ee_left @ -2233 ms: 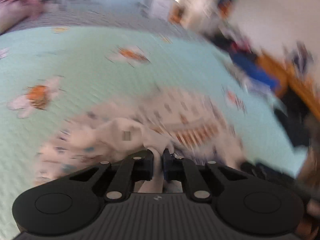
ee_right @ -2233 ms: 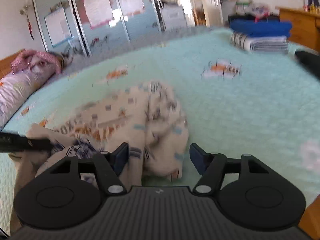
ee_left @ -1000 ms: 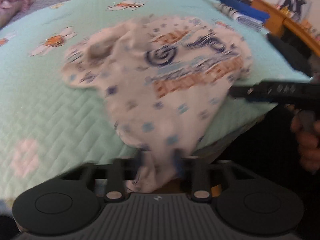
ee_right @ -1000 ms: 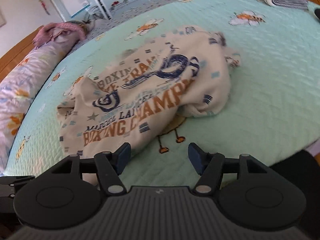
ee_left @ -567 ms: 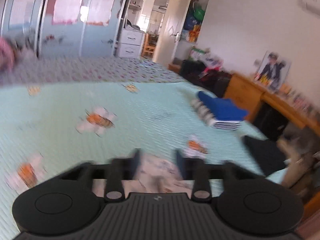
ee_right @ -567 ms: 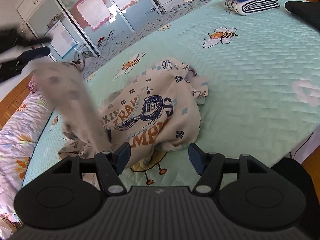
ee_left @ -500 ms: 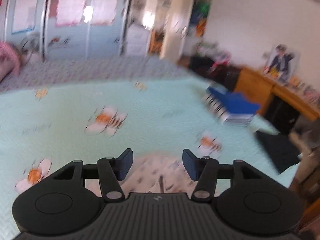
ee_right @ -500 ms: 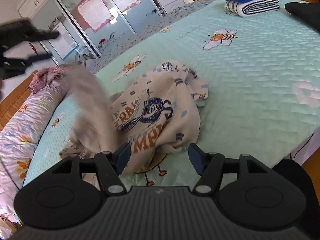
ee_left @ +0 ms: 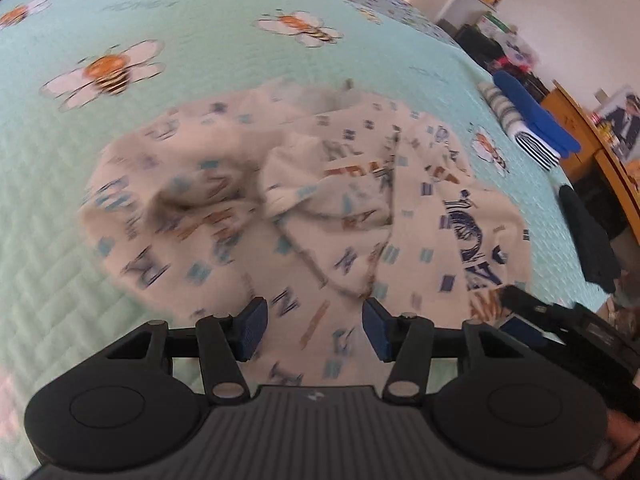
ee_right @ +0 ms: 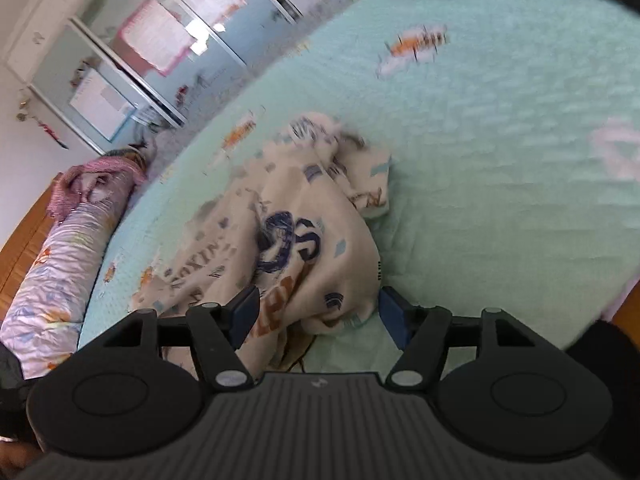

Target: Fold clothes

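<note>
The crumpled shirt (ee_left: 304, 216) lies on the bed (ee_left: 192, 12) just ahead of both grippers; left gripper (ee_left: 314, 330) and right gripper (ee_right: 320, 314) jaws stand apart, empty.

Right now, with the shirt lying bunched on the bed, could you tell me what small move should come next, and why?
Probably lower the right gripper and close it on the near hem of the cream shirt. Both it and the left gripper are open and empty, and the shirt lies crumpled on the green quilt, so it needs spreading flat first.
</note>
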A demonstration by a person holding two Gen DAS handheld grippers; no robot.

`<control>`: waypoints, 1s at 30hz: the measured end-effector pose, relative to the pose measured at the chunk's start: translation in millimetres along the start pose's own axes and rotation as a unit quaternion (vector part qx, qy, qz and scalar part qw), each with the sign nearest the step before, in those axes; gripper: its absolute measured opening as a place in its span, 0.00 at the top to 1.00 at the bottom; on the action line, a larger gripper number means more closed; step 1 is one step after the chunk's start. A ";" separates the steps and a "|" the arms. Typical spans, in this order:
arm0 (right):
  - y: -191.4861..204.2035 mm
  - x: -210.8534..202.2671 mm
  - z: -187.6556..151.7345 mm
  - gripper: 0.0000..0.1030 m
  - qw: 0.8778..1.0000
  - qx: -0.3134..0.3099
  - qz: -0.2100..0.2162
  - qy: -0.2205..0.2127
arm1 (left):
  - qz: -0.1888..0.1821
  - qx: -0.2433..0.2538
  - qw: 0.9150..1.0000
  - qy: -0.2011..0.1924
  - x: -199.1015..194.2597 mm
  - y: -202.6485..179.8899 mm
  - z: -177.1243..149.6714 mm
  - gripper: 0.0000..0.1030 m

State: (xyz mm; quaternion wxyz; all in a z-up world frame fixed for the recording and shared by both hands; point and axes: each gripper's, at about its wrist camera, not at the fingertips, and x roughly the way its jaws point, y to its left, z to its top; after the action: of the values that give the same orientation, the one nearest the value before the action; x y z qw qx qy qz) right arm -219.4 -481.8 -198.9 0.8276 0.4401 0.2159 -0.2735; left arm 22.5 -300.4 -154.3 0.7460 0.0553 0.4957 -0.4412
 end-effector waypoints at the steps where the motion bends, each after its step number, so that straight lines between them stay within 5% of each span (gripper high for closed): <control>1: 1.0 5.8 3.3 0.44 1.000 -0.002 0.001 0.004 | 0.009 0.008 1.000 0.004 6.1 -2.4 2.0 0.46; 2: 3.7 10.5 9.2 0.72 1.000 -0.010 0.004 0.004 | 0.020 0.015 1.000 0.008 11.9 -4.6 4.0 0.46; 3: 5.7 13.6 18.2 0.89 1.000 -0.018 0.001 0.000 | 0.025 0.022 0.999 0.009 15.8 -4.5 5.0 0.47; 4: 5.9 13.7 30.6 0.92 1.000 -0.019 -0.009 -0.016 | 0.026 0.029 0.999 0.007 15.3 -1.5 4.1 0.48; 7: -3.8 0.3 64.9 0.91 0.997 -0.002 -0.029 -0.073 | 0.030 0.040 0.999 0.001 7.7 12.5 -1.9 0.52; 9: -14.5 -9.5 82.3 0.82 0.998 0.007 -0.008 -0.069 | 0.031 0.040 0.999 0.000 0.6 22.1 -4.1 0.57; 13: -22.2 -32.8 63.2 0.50 0.997 -0.015 -0.004 -0.072 | 0.041 0.045 0.998 -0.010 1.0 36.4 3.1 0.64; 18: -37.3 -32.4 19.6 0.50 0.999 0.019 -0.008 -0.050 | 0.060 0.049 0.997 -0.021 19.9 51.5 40.2 0.81; 21: -30.4 -29.6 21.7 0.50 0.999 0.003 -0.013 -0.052 | 0.092 0.068 0.993 -0.030 26.7 61.5 60.7 0.88; 23: -29.4 -25.9 21.3 0.49 0.999 -0.004 -0.013 -0.046 | 0.138 0.088 0.986 -0.044 26.0 66.9 70.9 0.92; 28: -34.1 -23.7 20.2 0.49 0.999 0.010 -0.011 -0.045 | 0.277 0.109 0.945 -0.139 -13.1 96.0 118.7 0.95; 30: -34.0 -26.2 19.9 0.49 0.999 0.008 -0.010 -0.053 | 0.274 0.074 0.948 -0.144 -34.2 113.9 133.9 0.95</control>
State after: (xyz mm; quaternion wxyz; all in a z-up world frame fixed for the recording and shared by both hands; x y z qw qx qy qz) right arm -258.8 -507.4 -193.6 0.8312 0.4297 0.1741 -0.3068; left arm 192.1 -280.6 -100.5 0.8953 0.1798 0.3149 -0.2587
